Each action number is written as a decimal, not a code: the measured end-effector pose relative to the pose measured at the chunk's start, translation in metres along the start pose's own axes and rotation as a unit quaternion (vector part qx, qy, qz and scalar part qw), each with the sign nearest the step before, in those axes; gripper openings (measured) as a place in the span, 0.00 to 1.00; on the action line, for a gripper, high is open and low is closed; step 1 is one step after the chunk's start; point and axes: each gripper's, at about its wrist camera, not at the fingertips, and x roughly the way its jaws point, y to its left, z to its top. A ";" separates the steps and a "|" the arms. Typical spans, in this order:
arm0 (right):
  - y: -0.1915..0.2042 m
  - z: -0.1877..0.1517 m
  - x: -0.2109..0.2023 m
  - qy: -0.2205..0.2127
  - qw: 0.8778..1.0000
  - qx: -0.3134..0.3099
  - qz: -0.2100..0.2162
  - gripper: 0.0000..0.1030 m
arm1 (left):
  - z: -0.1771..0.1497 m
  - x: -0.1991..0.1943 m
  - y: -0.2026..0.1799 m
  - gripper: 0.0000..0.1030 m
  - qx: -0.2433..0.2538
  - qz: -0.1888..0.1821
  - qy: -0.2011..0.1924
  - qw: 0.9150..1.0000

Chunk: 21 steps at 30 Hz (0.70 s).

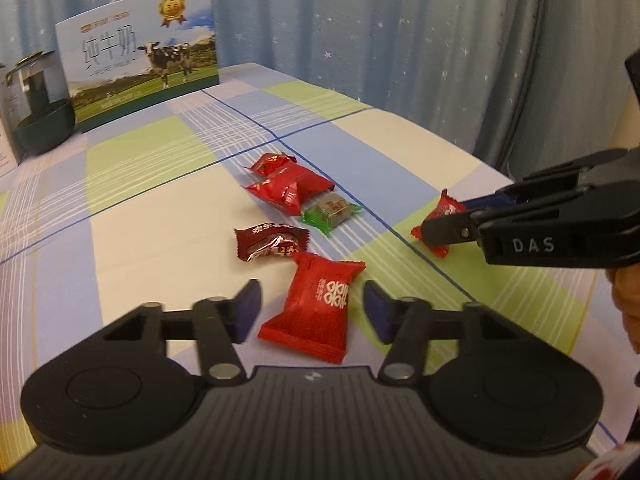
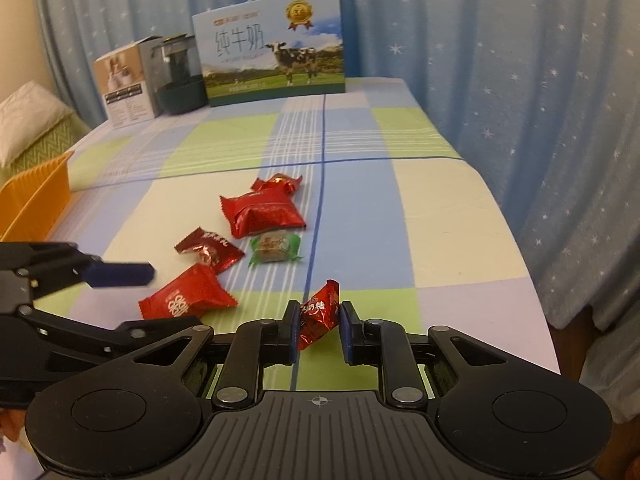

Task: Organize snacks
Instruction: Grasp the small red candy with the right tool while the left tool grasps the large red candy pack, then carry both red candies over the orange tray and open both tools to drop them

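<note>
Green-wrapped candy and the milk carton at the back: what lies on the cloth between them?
Two red snack packets lie just behind the green-wrapped candy; beyond them the checked cloth runs bare to the milk carton, shown best in the right wrist view.

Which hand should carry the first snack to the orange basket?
Right. Its tool is shut on the small red candy; the left tool only straddles the red packet. The orange basket sits far left.
</note>
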 end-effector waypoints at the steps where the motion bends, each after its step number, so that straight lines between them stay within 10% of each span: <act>1: 0.000 0.001 0.000 0.000 1.000 0.002 0.000 0.20 | 0.001 0.003 -0.001 0.39 0.002 -0.001 0.003 1.000; 5: 0.002 0.001 0.000 0.001 1.000 0.008 0.004 0.20 | 0.002 0.005 -0.002 0.25 -0.005 0.002 0.012 1.000; 21: 0.072 0.005 -0.024 -0.027 0.998 -0.014 0.061 0.20 | -0.034 -0.094 0.036 0.24 -0.134 0.078 -0.008 0.988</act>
